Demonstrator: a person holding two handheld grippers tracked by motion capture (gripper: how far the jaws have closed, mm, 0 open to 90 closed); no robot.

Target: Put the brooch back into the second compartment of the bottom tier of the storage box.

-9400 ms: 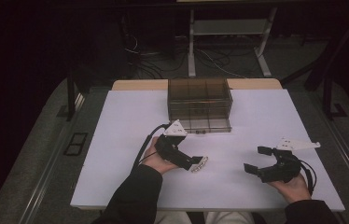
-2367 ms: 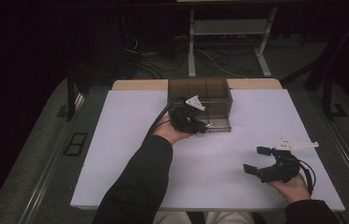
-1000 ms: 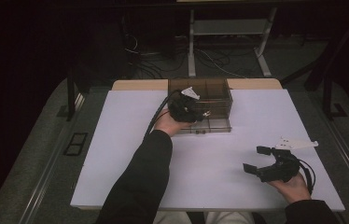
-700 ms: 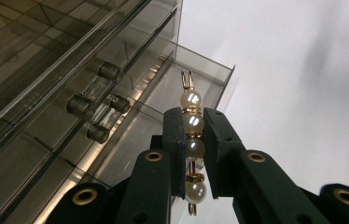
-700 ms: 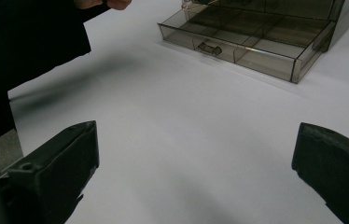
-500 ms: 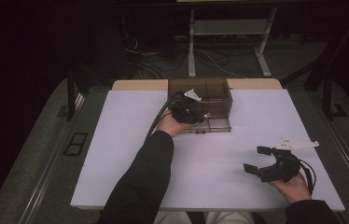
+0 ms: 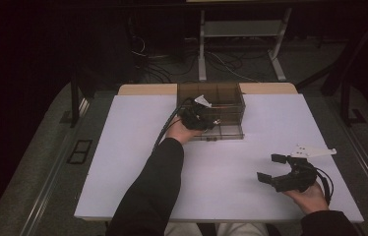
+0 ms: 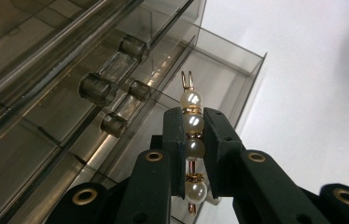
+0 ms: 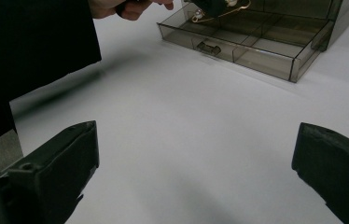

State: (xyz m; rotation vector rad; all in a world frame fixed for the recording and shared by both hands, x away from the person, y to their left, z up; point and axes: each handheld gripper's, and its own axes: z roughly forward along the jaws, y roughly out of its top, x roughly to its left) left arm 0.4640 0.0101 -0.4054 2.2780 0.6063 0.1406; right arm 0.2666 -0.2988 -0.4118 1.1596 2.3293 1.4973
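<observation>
Two claws are in use at the white desk (image 7: 138,162). The left claw (image 8: 193,140) is clamped on a pearl hair pin (image 8: 192,123): both black pads press the sides of the bead row, one pearl and the gold wire tip project beyond the pad tips, and one further pearl sits behind them toward the claw body. In the high view the left claw (image 7: 210,119) is positioned over the pulled-out bottom drawer (image 7: 226,131) of a smoky transparent drawer box (image 7: 221,93) at the far side of the desk. In the left gripper view, the drawer compartments lie directly beyond the pin tip, and the cylindrical drawer handles (image 8: 112,79) stand to the left of the claw.

The right claw (image 7: 270,168) rests near the desk's near right edge, well apart from the box, jaws spread wide with nothing between them. In the right gripper view the open drawer (image 9: 256,46) lies ahead of the right claw, with the pin (image 9: 219,11) held above it.
</observation>
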